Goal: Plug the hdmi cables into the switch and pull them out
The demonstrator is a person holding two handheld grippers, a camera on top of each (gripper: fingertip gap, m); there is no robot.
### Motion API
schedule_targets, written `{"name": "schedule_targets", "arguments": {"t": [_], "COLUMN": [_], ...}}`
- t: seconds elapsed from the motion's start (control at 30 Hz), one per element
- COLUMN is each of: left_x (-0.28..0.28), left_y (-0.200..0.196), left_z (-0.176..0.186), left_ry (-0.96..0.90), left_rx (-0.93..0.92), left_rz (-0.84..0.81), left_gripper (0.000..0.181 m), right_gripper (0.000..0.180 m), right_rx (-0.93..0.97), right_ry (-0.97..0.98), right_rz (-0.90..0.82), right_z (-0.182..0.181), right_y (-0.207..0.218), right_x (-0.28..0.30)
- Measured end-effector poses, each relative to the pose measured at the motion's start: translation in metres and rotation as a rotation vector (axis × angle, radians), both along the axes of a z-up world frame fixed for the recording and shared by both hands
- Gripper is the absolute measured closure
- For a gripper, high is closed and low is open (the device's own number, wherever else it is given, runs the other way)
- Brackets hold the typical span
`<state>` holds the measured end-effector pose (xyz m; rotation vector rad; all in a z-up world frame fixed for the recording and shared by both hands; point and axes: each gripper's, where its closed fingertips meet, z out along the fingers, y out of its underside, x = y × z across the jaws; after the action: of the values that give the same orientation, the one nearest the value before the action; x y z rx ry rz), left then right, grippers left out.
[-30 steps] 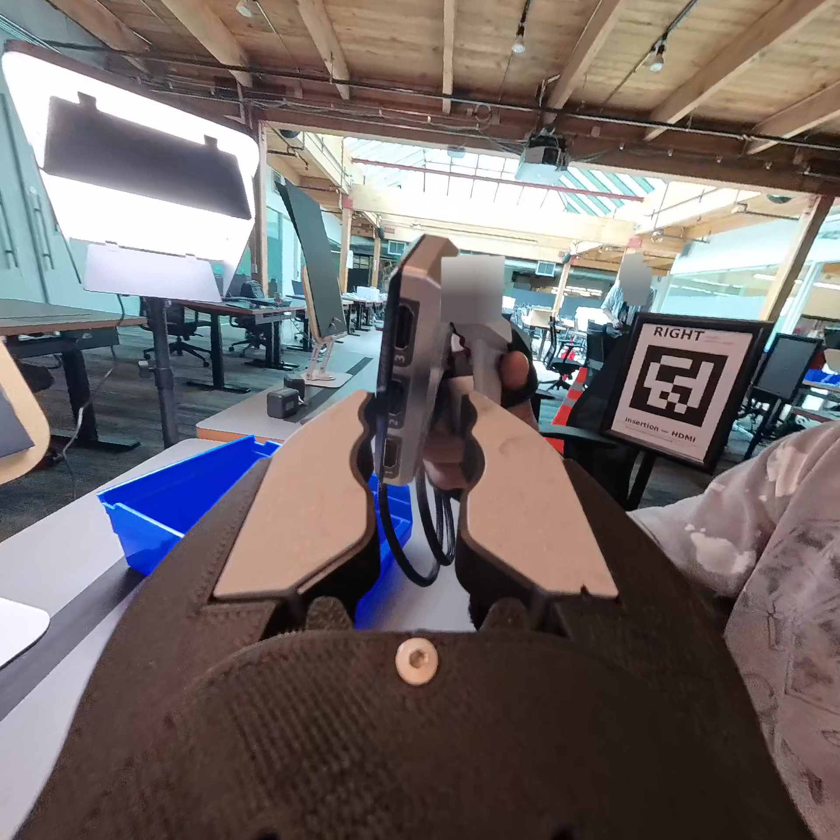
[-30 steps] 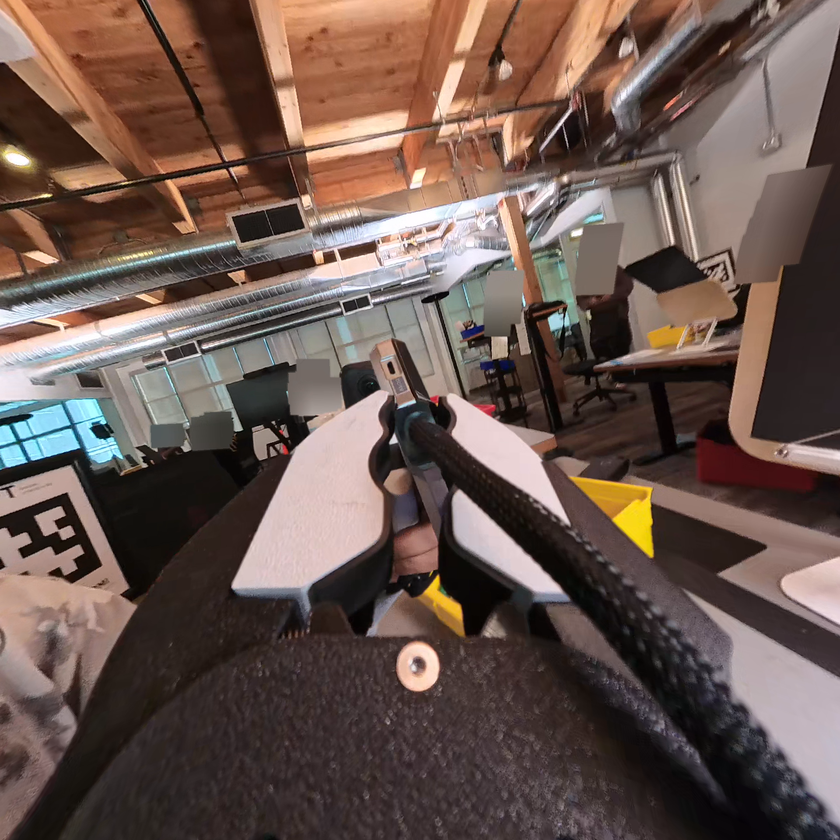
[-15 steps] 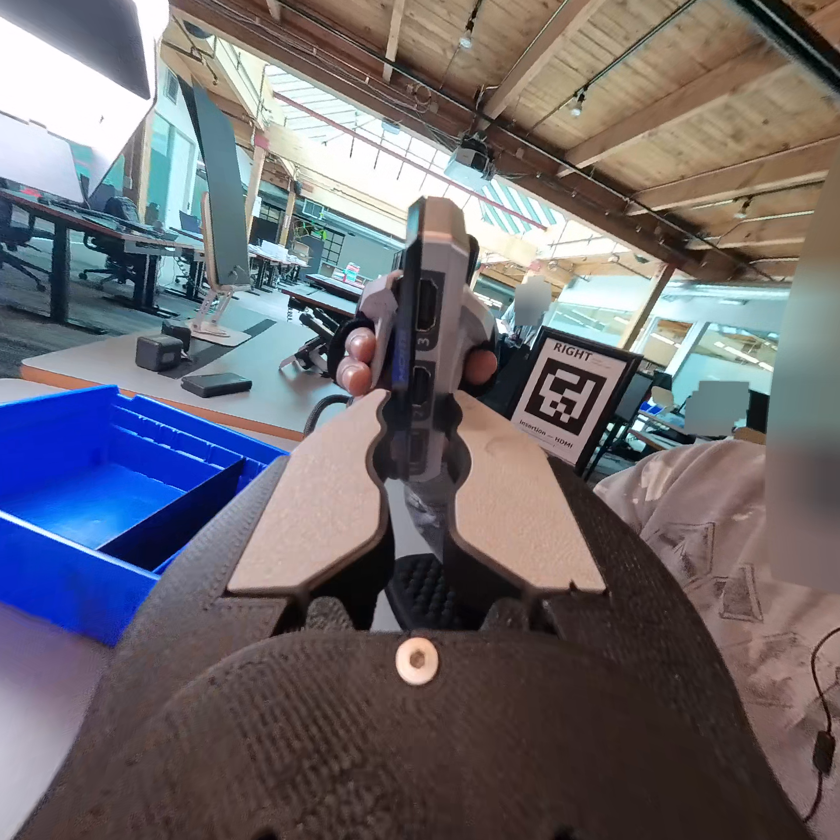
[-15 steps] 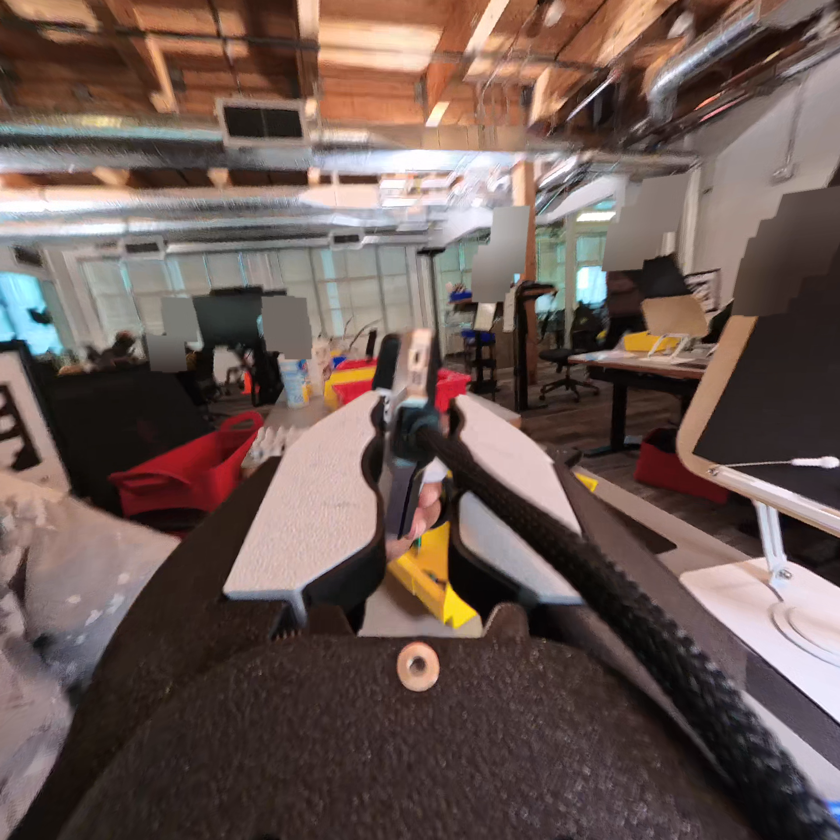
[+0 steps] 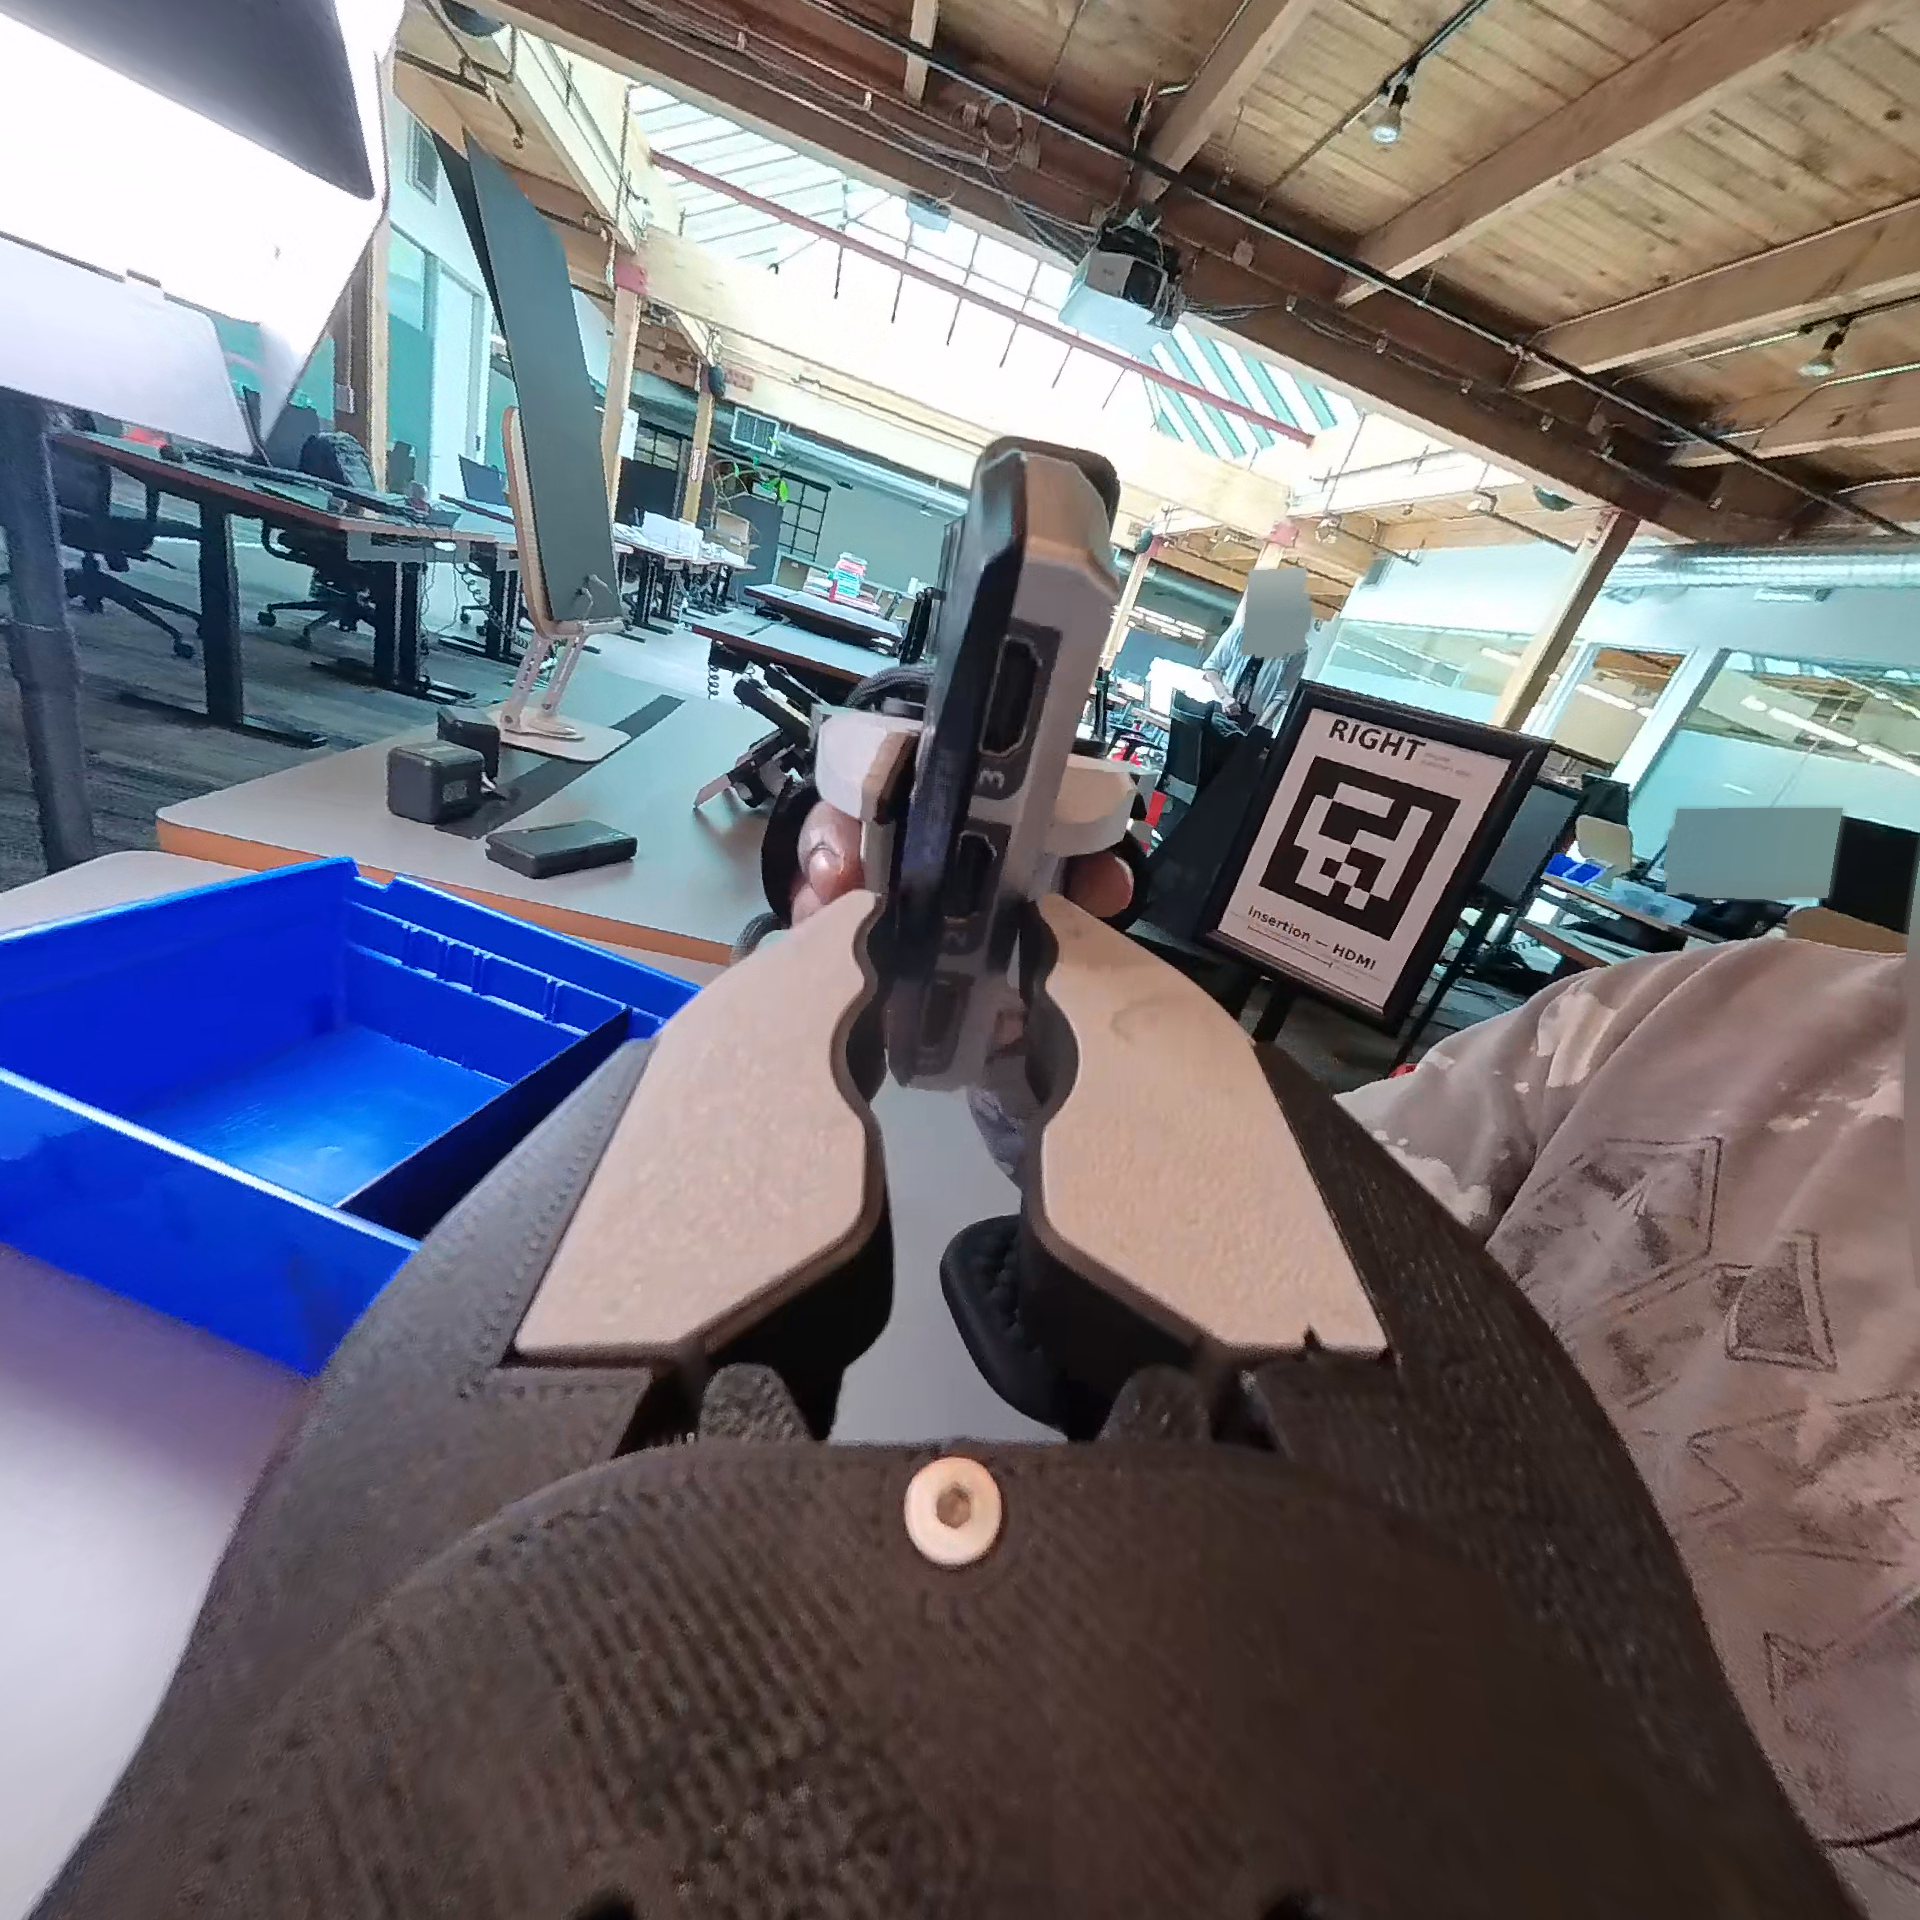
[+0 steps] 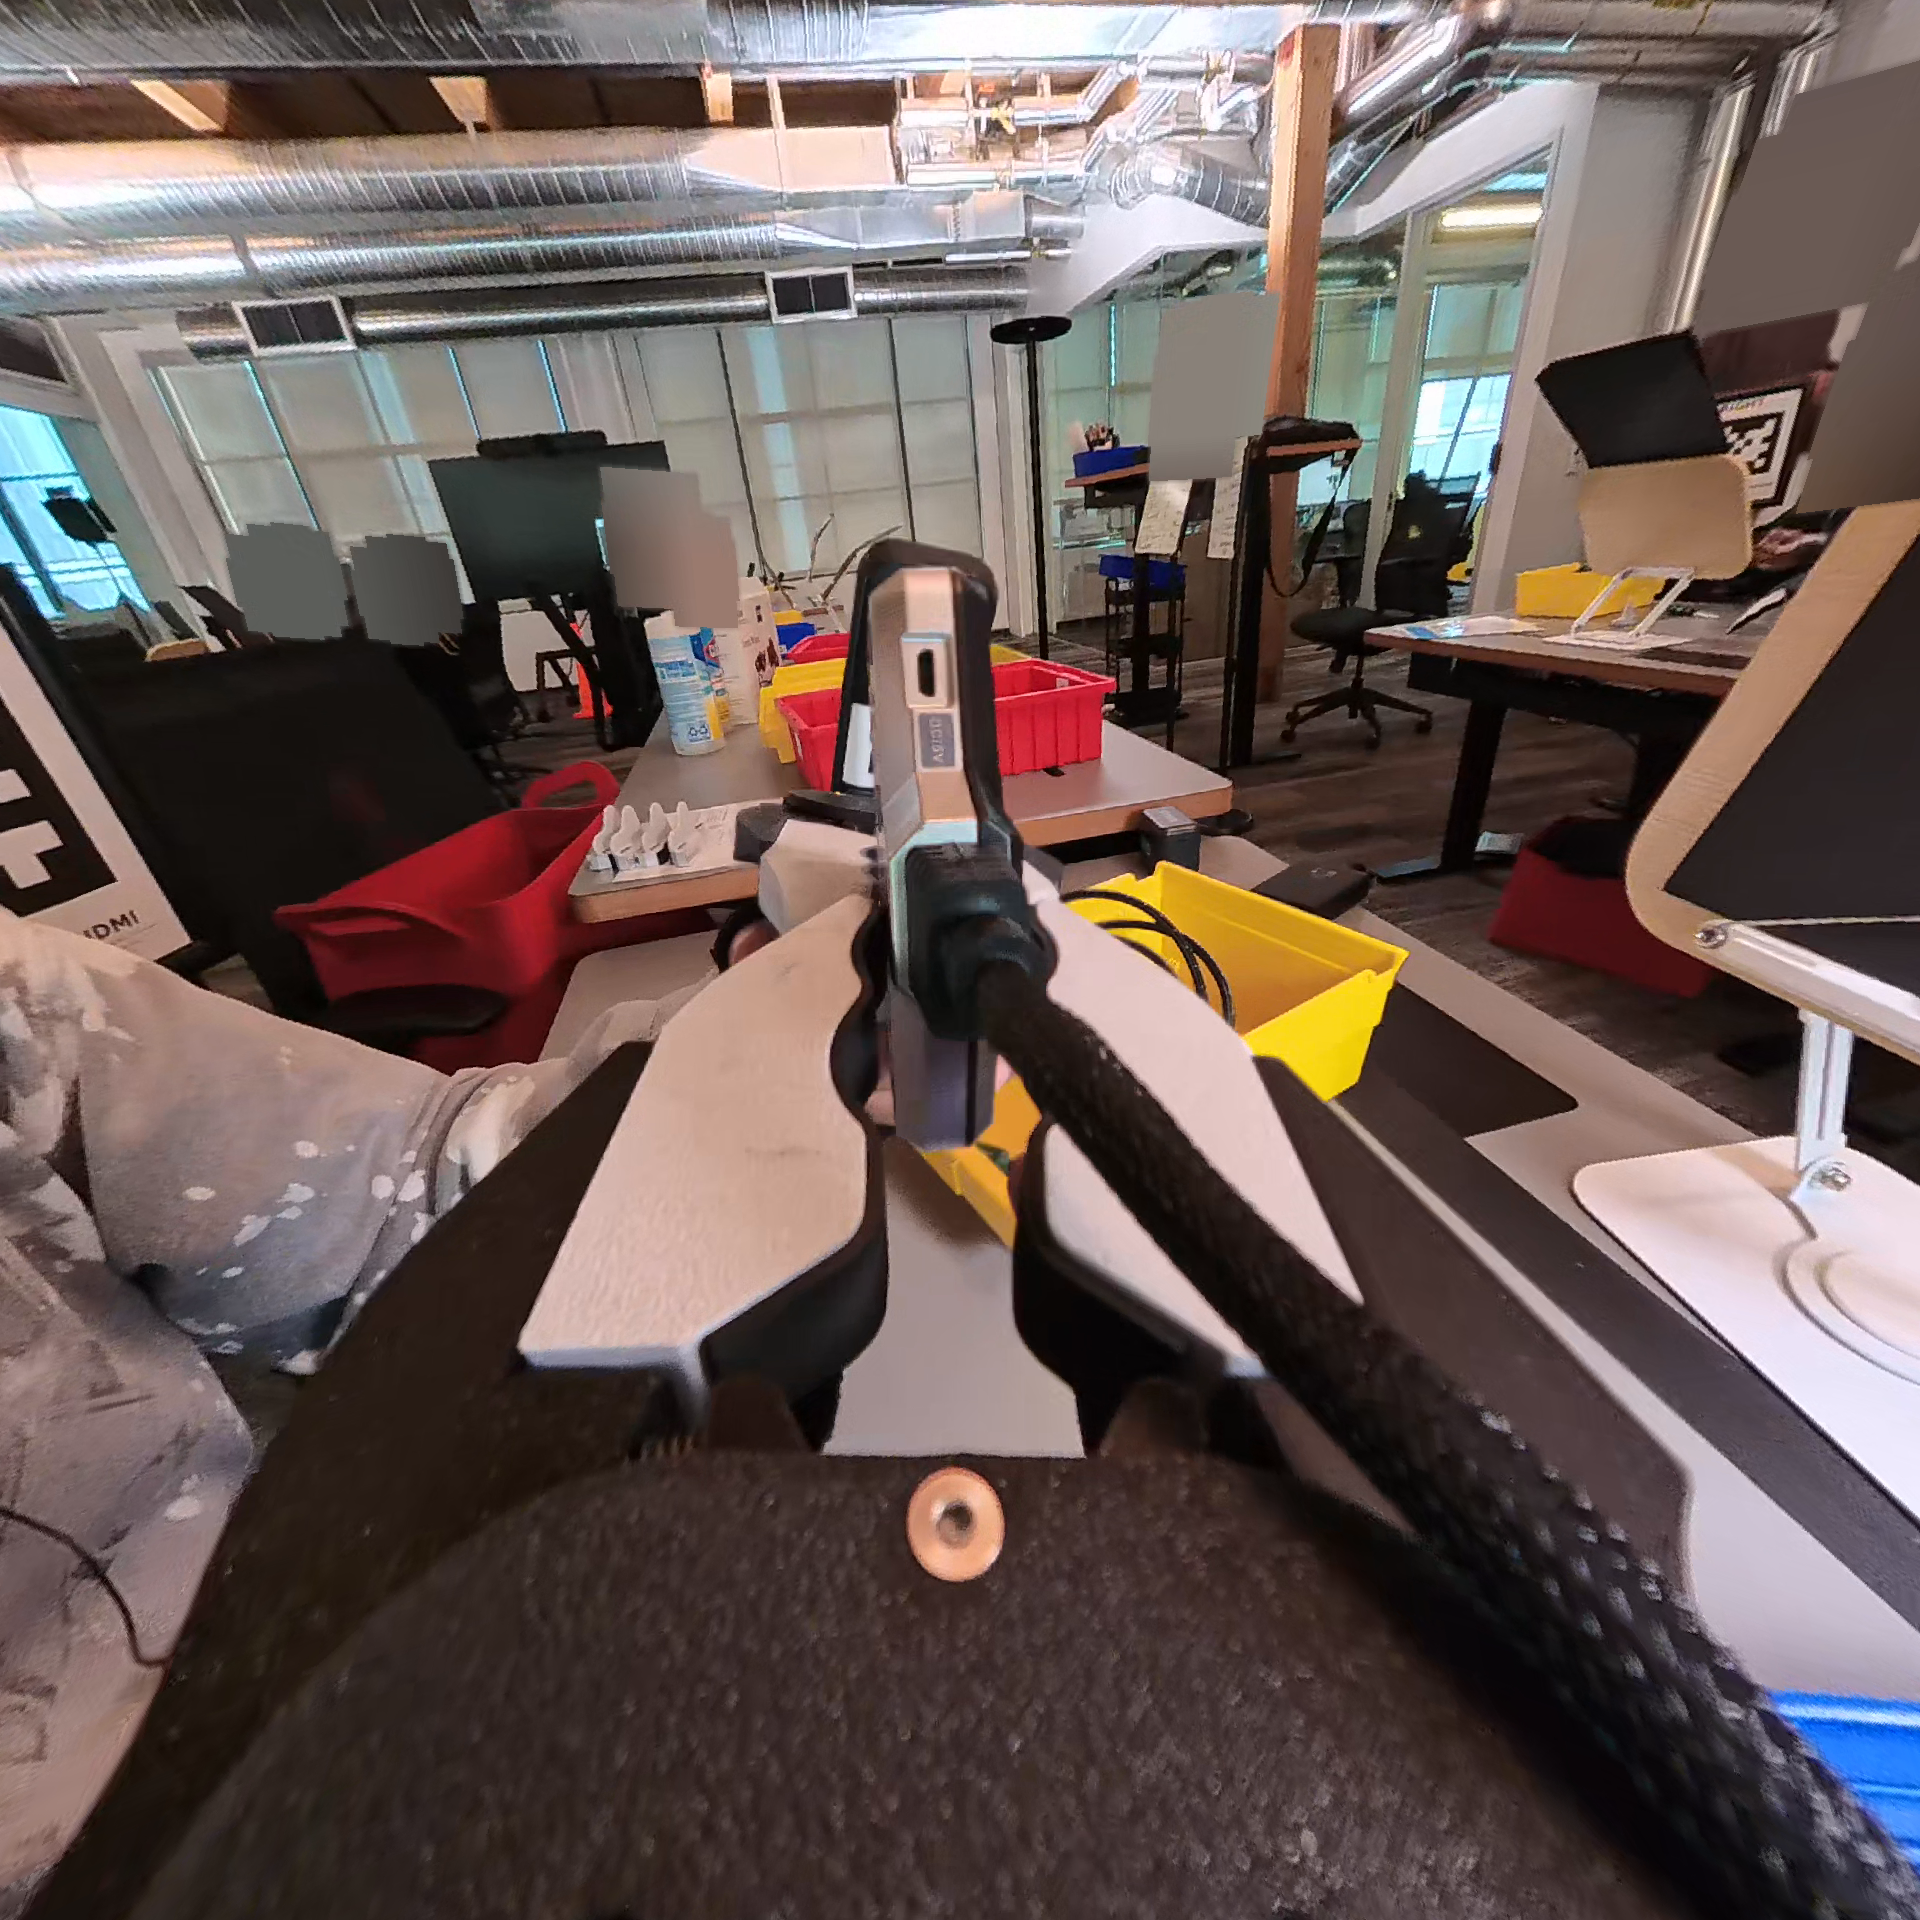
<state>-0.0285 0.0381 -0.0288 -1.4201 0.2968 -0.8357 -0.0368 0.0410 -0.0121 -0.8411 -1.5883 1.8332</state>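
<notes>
The grey HDMI switch (image 5: 1023, 665) stands upright in the air, with three empty ports facing the left wrist camera. My left gripper (image 5: 951, 935) is shut on its lower end. In the right wrist view the switch (image 6: 920, 727) shows its other side. A black HDMI plug (image 6: 956, 966) with a thick braided cable (image 6: 1299, 1299) sits in its lower port. My right gripper (image 6: 951, 925) is shut on that plug. The right gripper's white fingers (image 5: 862, 779) show behind the switch in the left wrist view. How deep the plug sits is hidden.
A blue bin (image 5: 260, 1091) is on the table at left. A yellow bin (image 6: 1278, 966) holding thin cables is on the right, beside a white stand base (image 6: 1714, 1226). A person's patterned sleeve (image 5: 1662, 1143) and a framed marker sign (image 5: 1351, 831) are close by.
Both cameras have swung and tilted downward, bringing the bins and table into view. The switch has turned its ports toward the left camera. Both grips have held.
</notes>
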Motion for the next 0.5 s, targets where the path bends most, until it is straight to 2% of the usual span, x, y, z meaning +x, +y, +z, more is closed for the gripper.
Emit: {"name": "schedule_targets", "arguments": {"t": [0.13, 0.27, 0.37, 0.5], "left_x": [-0.023, -0.079, -0.139, -0.242], "left_y": [-0.019, -0.041, -0.059, -0.096], "left_z": [0.018, 0.019, -0.002, -0.053], "left_ry": [0.033, 0.224, 0.376, 0.650], "left_rx": [0.057, 0.006, -0.171, -0.528], "left_rz": [0.090, 0.383, 0.604, 0.864], "left_gripper": [0.150, 0.148, 0.149, 0.149], "right_gripper": [0.157, 0.156, 0.156, 0.156], "right_rx": [-0.055, -0.073, -0.084, -0.103], "right_ry": [0.029, 0.046, 0.056, 0.054], "right_rz": [-0.009, -0.043, -0.066, -0.089], "right_z": [0.012, 0.019, 0.021, 0.021], "right_y": [0.010, 0.029, 0.042, 0.053], "right_x": [0.008, 0.017, 0.021, 0.021]}}
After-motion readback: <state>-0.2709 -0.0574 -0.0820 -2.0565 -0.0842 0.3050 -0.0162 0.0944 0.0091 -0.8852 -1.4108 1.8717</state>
